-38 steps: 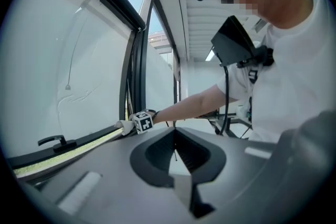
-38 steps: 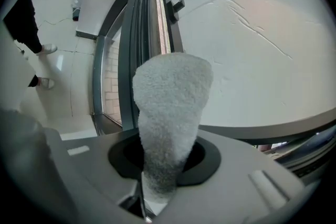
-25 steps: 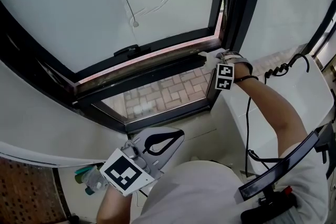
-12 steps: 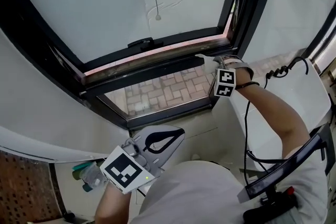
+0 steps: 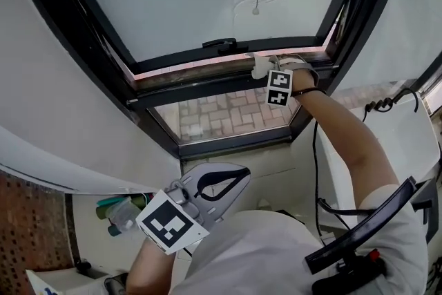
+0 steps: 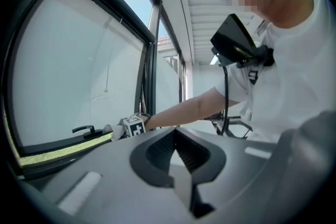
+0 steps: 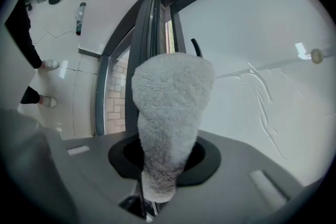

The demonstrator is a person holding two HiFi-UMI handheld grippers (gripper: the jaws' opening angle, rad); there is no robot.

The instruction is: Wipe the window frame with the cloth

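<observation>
My right tongs point(image 5: 268, 71) are pinching the fluffy white cloth point(image 7: 170, 113) at its lower end, and the rest of it stands up in front of the jaws. I have it pressed on the bottom rail of the open window frame point(image 5: 186, 71), just right of the black handle point(image 5: 219, 45) and near the right-hand corner. My left tongs point(image 5: 231, 182) hang low by my body, pressed together with nothing between them. I judge the wiping to be mid-stroke along this rail. Nothing on the dark metal tells me which stretches are already clean, so the rail left of the handle, the side members and the lower fixed frame may all remain to be done.
</observation>
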